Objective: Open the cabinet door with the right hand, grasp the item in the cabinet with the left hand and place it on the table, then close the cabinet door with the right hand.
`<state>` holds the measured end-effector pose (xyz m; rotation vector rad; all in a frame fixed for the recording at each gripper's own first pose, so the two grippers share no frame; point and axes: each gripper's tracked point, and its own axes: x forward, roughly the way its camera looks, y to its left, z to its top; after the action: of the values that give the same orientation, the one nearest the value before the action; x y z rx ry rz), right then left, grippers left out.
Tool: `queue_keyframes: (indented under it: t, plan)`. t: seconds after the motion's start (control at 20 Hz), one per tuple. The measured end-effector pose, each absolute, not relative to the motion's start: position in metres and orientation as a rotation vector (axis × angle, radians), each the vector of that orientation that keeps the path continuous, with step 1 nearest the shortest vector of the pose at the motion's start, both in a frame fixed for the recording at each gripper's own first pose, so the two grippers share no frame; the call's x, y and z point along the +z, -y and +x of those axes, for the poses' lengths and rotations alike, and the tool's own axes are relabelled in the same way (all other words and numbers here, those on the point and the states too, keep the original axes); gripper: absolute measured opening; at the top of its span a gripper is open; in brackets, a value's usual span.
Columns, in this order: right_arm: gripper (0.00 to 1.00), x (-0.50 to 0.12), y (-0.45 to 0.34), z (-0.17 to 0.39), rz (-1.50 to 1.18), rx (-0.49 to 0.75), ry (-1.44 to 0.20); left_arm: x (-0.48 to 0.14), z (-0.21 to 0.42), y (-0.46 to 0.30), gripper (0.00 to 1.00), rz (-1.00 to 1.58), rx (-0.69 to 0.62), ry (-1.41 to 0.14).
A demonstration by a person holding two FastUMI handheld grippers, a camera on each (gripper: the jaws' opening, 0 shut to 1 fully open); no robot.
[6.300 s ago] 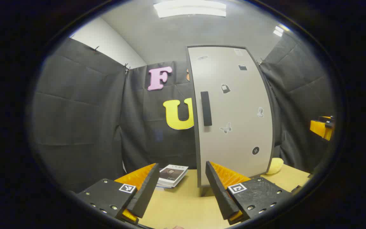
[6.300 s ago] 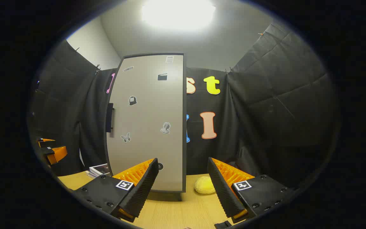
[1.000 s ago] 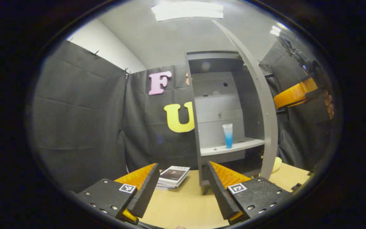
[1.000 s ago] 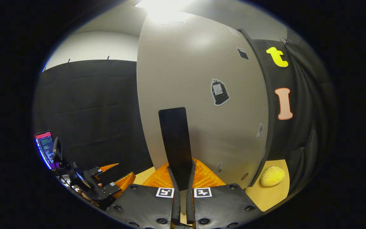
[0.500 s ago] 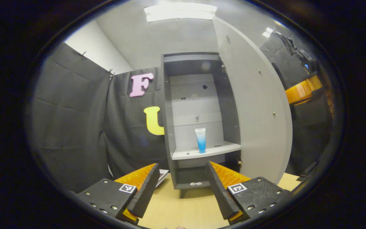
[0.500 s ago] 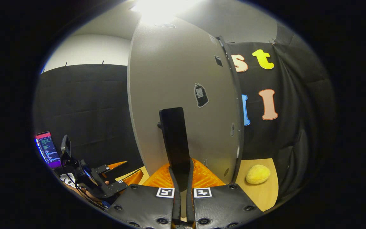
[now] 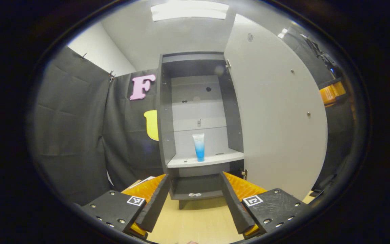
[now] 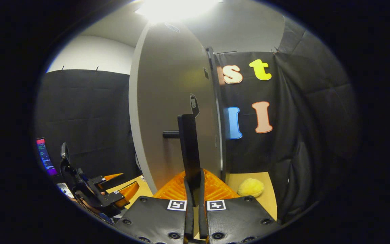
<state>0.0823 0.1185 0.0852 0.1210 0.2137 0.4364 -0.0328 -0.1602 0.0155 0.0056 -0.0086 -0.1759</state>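
Black cloth surrounds the counter (image 7: 195, 223). Right gripper (image 8: 193, 200) pinches the door handle (image 8: 189, 149), keeping the cabinet door (image 7: 276, 115) wide; left gripper (image 7: 193, 200), spread, faces the blue tube (image 7: 199, 146) standing on the shelf (image 7: 205, 160) at 12 o'clock.

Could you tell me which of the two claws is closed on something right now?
The right claw: its fingers are clamped on the black handle of the open cabinet door. The left claw is spread open, empty, facing the tube on the shelf.
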Motion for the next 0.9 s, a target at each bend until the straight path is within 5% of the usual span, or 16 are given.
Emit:
queue_keyframes:
  t: [0.4,0.55,0.7,0.8,0.9]
  plan:
    - [0.07,0.082,-0.107,0.084,0.13,0.464,-0.186,0.029,-0.021,0.175,0.87,0.008,-0.164,0.003]
    - [0.27,0.078,-0.101,0.068,0.199,0.513,-0.224,0.035,-0.005,0.177,0.89,0.024,-0.171,-0.004]
    - [0.77,0.077,-0.06,0.06,0.249,0.446,-0.212,0.041,0.021,0.18,0.87,0.03,-0.175,0.001]
    - [0.92,0.074,-0.034,0.059,0.258,0.357,-0.198,0.046,0.041,0.186,0.87,0.027,-0.184,0.007]
    - [0.95,0.064,-0.009,0.065,0.248,0.251,-0.193,0.051,0.063,0.192,0.87,0.026,-0.193,0.012]
